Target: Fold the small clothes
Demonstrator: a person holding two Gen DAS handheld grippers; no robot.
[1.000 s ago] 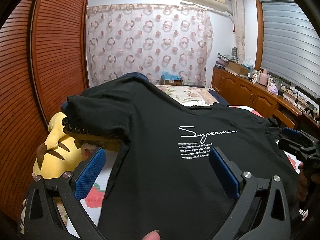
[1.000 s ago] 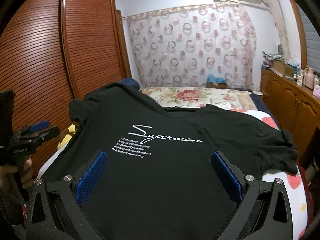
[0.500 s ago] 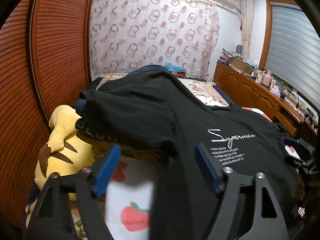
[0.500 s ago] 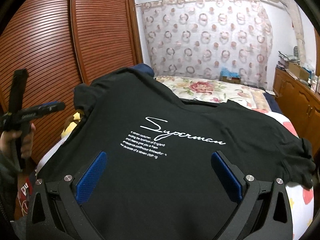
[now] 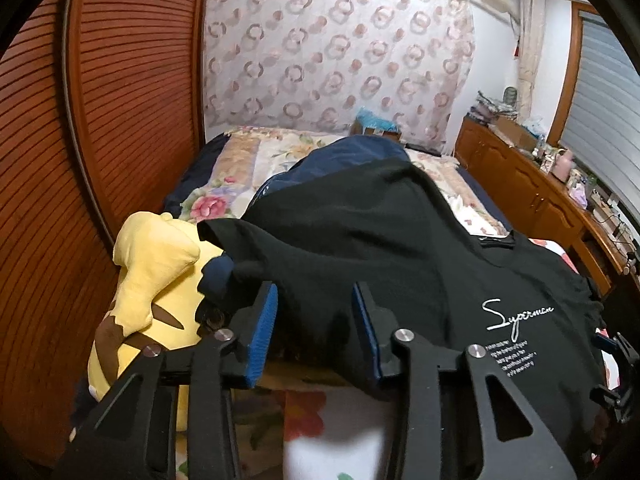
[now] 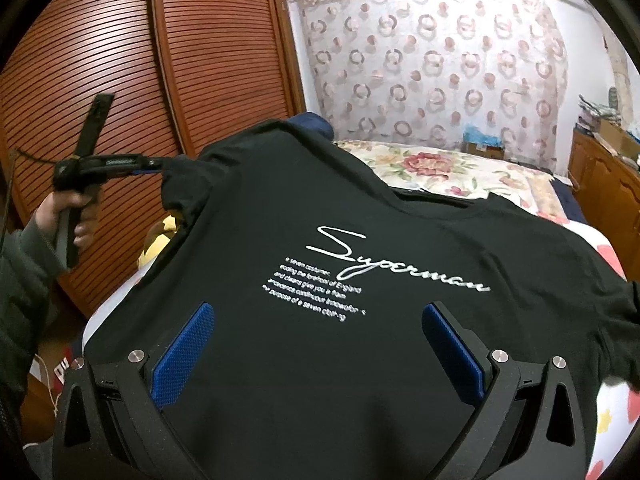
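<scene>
A black T-shirt (image 6: 320, 208) with white "Superman" script lies spread face up on the bed; it also shows in the left wrist view (image 5: 400, 248). My left gripper (image 5: 314, 312) is at the shirt's left sleeve, its blue pads a narrow gap apart with sleeve cloth between them. In the right wrist view the left gripper (image 6: 154, 166) touches that sleeve edge. My right gripper (image 6: 318, 344) is wide open over the shirt's lower front, holding nothing.
A yellow plush toy (image 5: 152, 280) lies under the left sleeve by the slatted wooden wardrobe (image 5: 100, 120). A navy garment (image 5: 352, 152) bulges beneath the shirt. A floral quilt (image 6: 440, 168) covers the far bed. A wooden cabinet (image 5: 540, 196) runs along the right.
My left gripper has swung left from the shirt's hem to the left sleeve and narrowed its jaws around the cloth. My right gripper has stayed open over the lower front.
</scene>
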